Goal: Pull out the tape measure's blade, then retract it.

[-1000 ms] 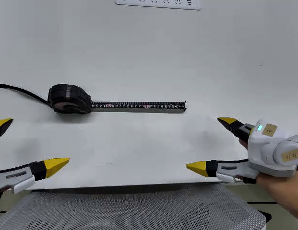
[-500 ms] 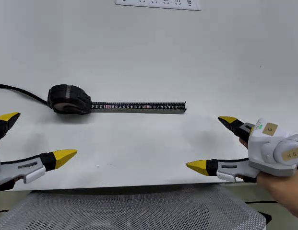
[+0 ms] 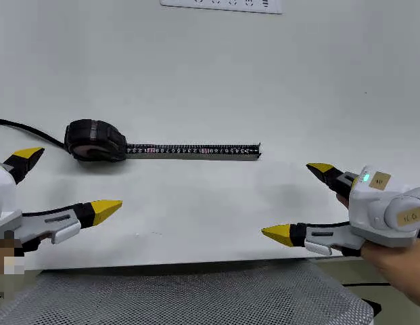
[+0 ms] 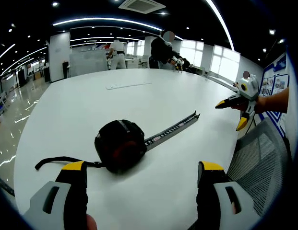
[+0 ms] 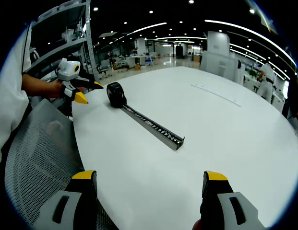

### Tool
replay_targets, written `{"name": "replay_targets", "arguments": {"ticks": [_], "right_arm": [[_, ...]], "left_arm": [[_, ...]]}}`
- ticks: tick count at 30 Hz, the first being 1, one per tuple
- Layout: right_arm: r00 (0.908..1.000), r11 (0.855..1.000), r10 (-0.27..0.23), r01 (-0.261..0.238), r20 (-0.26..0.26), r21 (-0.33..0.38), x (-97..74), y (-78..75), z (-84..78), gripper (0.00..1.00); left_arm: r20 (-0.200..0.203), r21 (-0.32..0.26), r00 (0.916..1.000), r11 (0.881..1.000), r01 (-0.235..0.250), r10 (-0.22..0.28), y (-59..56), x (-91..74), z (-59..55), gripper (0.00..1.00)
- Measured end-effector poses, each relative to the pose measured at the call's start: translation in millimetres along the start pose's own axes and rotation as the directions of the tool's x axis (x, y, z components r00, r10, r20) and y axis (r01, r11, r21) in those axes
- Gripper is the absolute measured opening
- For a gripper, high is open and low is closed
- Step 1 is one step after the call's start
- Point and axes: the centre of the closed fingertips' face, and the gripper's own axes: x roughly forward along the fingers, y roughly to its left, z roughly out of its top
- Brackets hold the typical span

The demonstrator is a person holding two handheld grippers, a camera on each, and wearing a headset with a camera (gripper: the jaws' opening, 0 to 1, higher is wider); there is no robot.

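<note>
Since a second before, my left claw (image 3: 74, 179) had crept up toward the tape measure (image 3: 96, 140), which lay on the white table (image 3: 210, 81) with its blade (image 3: 193, 149) run out flat, that claw and my right claw (image 3: 291, 200) both wide and empty, a mesh chair (image 3: 196, 298) at the near edge

Tape measure (image 3: 96, 140) lying on table (image 3: 216, 81), grippers hovering nearer the front edge.
Blade (image 3: 193, 149) is running flat to the right from the case, strap (image 3: 20, 127) trailing off left. Left gripper (image 3: 78, 178) is hovering before the case, right gripper (image 3: 288, 200) before and right of the blade's tip, both apart from it.
</note>
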Motion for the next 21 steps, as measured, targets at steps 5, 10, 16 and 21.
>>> {"name": "replay_targets", "arguments": {"ticks": [5,10,16,21], "right_arm": [[1.0000,1.000,0.000,0.000,-0.003,-0.001,-0.5,-0.5,-1.0,0.89],[1.0000,1.000,-0.001,0.001,-0.001,0.005,-0.7,-0.6,-1.4,0.89],[1.0000,1.000,0.000,0.000,-0.004,0.002,-0.1,-0.5,-2.2,0.88],[1.0000,1.000,0.002,-0.002,-0.002,0.008,-0.2,1.0,-3.3,0.88]], "left_arm": [[-0.003,0.001,1.0000,1.000,0.002,-0.002,0.1,6.9,2.9,0.93],[0.000,-0.006,1.0000,1.000,-0.001,0.001,1.5,13.4,5.7,0.92],[-0.008,0.004,0.9999,1.000,0.011,-0.011,-1.0,22.2,6.7,0.91],[-0.008,-0.005,0.9998,1.000,0.016,-0.016,-2.7,28.7,10.5,0.92]]}}
